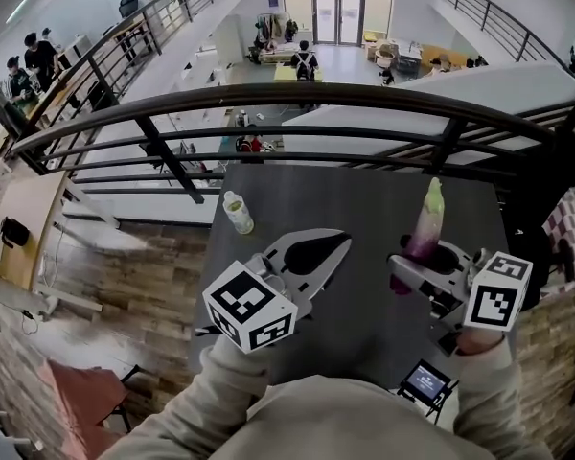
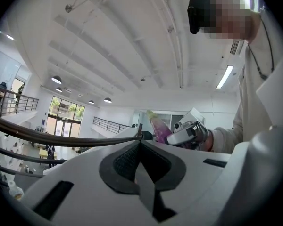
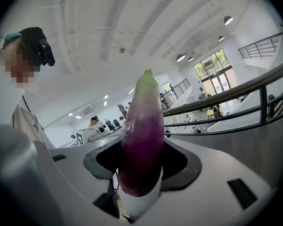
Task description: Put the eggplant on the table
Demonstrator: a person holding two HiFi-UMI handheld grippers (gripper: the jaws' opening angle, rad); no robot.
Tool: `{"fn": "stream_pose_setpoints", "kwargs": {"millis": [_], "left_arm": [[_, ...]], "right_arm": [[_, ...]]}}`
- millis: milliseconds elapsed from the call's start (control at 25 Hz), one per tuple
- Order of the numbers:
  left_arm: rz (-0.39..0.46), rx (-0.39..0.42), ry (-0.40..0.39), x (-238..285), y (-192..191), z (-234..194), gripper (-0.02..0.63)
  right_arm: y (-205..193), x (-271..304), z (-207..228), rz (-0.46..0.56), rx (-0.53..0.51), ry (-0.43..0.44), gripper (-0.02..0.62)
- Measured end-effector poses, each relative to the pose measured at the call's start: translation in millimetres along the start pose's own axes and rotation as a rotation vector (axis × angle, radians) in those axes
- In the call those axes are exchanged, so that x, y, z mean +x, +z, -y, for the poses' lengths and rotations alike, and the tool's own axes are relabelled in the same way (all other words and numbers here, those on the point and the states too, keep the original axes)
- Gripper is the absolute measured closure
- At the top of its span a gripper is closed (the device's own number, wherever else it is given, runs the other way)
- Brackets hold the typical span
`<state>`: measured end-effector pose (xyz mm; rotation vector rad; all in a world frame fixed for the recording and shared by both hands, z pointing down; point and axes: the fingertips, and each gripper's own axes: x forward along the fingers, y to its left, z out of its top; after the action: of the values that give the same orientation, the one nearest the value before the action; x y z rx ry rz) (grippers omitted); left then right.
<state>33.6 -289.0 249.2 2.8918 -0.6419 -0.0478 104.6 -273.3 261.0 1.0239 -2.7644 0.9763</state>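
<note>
The eggplant (image 3: 142, 135) is not down yet: the right claw (image 1: 414, 262) pinches it near its purple base, green end up, over the right part of the dark desk (image 1: 364, 190), while the left claw (image 2: 140, 144) is pressed together and empty, so lowering and release remain.
</note>
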Motion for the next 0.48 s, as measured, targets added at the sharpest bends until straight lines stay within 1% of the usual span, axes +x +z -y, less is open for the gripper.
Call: {"fn": "stream_pose_setpoints", "kwargs": {"millis": [280,480], "left_arm": [[0.008,0.015,-0.007,5.6,3.4,7.0,0.6],[0.012,0.007,-0.007,2.7,1.5,3.9,0.6]], "right_arm": [[1.7,-3.4,0.1,0.01,-0.012,0.016,0.359],[0.4,-1.3,0.0,0.009,-0.013,0.011,0.36]]}}
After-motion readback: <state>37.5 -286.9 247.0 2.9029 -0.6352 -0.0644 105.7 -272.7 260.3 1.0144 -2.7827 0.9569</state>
